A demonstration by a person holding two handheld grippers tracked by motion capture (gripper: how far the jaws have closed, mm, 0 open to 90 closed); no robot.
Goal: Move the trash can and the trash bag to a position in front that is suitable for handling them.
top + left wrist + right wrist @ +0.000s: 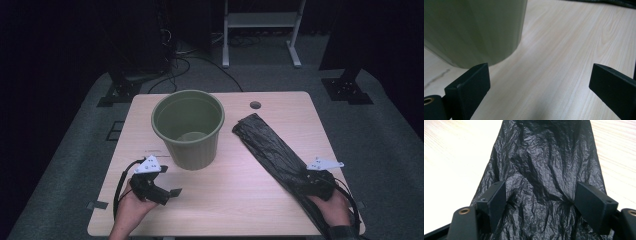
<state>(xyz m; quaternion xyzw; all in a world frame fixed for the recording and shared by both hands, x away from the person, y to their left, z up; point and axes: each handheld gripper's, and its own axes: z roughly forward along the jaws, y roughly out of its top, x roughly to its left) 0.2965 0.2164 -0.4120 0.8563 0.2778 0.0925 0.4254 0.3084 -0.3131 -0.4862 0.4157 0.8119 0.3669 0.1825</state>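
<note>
Nearest you, at the right front of the pale wooden table (235,200), your right gripper (305,181) sits over the near part of the long crumpled black plastic bag (272,150). In the right gripper view its jaws stand wide, one at each side of a raised fold of the bag (544,177), with their inner faces against the plastic; whether they pinch it or merely rest there you cannot tell from these pictures. At the left front, your left gripper (167,192) is held in your hand (131,205) and points right across the bare tabletop. In the left gripper view its jaws are spread wide with nothing between them, just wood grain (564,62), and the wall of the round olive-green plastic bin (474,30) is close on the left. Farther off, that bin (188,130) stands upright left of centre, just beyond the left gripper. The bag runs diagonally from your right hand toward the far middle, ending just right of the bin.
</note>
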